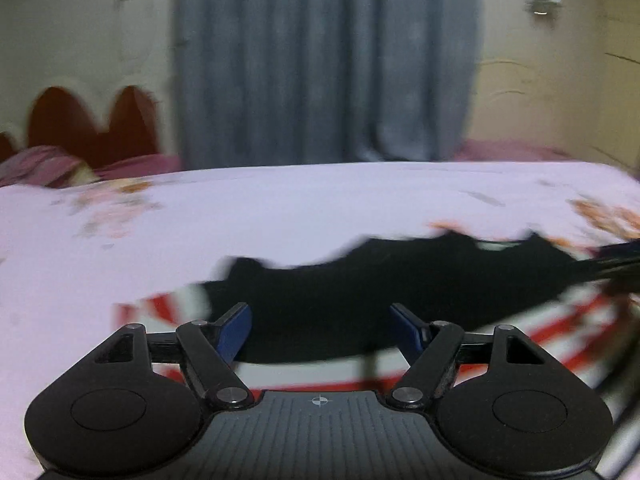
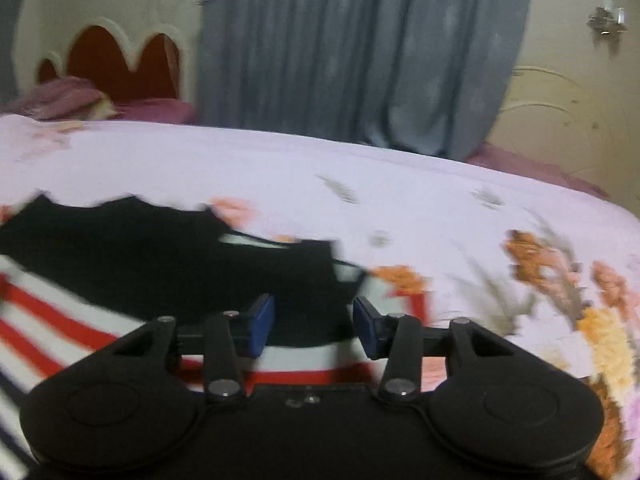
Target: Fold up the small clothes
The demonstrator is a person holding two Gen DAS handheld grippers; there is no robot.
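One small garment on a flowered bedsheet, both tongs released above it.

A single soft garment (image 1: pixel 352 280) is seen lying flat on the pale lilac bedsheet (image 1: pixel 280 208), its upper part plain black cloth and its lower part white with red stripes; the outline is smeared by blur, so finer texture cannot be told. The left gripper (image 1: pixel 326 328) is held with its two blue-padded fingers spread wide, nothing pressed between them, the black cloth lying beyond. The right gripper (image 2: pixel 314 326) is parted less widely, its two pads likewise closed on nothing, near the garment's black corner. The sheet is printed with orange and pink flowers. One pleated grey curtain (image 1: pixel 324 60) is hung behind the bed, beside a scalloped headboard (image 1: pixel 92 120) with dark red panels.
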